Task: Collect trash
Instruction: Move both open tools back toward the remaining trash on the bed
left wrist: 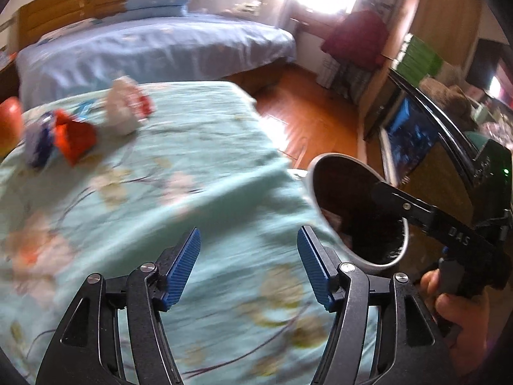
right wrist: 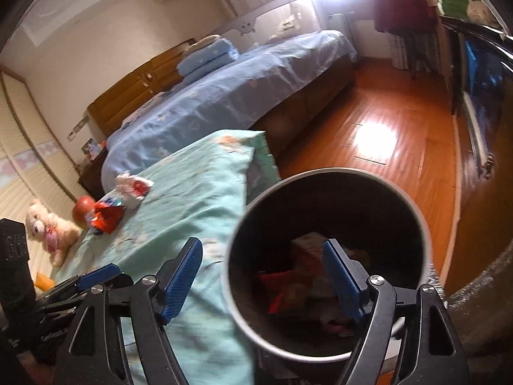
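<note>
A dark round bin with a pale rim (right wrist: 424, 221) stands at the right edge of a table under a teal floral cloth (right wrist: 198, 186). Red and pale wrappers (right wrist: 282, 288) lie inside it. My right gripper (right wrist: 263, 272) is open and straddles the bin's near-left rim, one finger over the mouth and one outside, neither pad touching. My left gripper (left wrist: 248, 253) hovers open over the cloth (left wrist: 192, 160) with nothing between its pads. Far left on the cloth lie a red wrapper (left wrist: 75, 138), a blue-and-white wrapper (left wrist: 38, 144) and a crumpled white one (left wrist: 123, 109). The bin (left wrist: 315, 173) is to its right.
A red apple (right wrist: 84, 210) and a teddy bear (right wrist: 48, 227) sit beyond the wrappers. A bed with blue sheets (right wrist: 224, 96) stands behind the table, with wooden floor (right wrist: 384, 128) to its right. A dark cabinet (left wrist: 416, 134) lines the right side. A hand (left wrist: 455, 320) holds the right gripper.
</note>
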A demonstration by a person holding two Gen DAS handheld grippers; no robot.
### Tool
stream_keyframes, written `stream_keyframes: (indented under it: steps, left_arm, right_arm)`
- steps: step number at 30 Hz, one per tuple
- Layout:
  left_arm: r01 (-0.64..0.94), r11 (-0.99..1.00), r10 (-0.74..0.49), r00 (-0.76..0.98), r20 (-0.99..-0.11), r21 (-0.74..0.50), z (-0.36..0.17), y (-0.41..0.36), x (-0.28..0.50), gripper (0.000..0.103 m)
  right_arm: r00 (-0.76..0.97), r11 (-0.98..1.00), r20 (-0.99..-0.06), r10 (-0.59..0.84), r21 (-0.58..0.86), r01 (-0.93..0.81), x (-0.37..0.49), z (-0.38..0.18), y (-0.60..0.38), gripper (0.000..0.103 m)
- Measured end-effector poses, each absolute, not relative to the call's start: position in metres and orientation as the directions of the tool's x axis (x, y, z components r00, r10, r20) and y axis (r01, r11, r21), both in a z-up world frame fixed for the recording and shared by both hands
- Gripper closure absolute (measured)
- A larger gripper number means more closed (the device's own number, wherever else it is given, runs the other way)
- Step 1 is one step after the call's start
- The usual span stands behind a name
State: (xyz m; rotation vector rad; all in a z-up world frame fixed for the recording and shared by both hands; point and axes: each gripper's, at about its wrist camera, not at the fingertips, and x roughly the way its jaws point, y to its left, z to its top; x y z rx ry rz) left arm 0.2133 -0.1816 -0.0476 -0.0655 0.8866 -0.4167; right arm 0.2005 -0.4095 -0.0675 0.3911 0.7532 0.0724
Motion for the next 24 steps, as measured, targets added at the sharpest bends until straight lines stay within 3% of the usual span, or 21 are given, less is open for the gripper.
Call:
stream_keyframes:
  steps: [24]
  left_arm:
    - [0.096, 0.961, -0.260, 0.625, -0.736, -0.258, -0.059, -0.058, 0.203, 0.037]
  right_arm:
    - [0.670, 0.932, -0.662, 0.335, 0.336, -0.134, 0.223, -0.070, -0.293, 0.022]
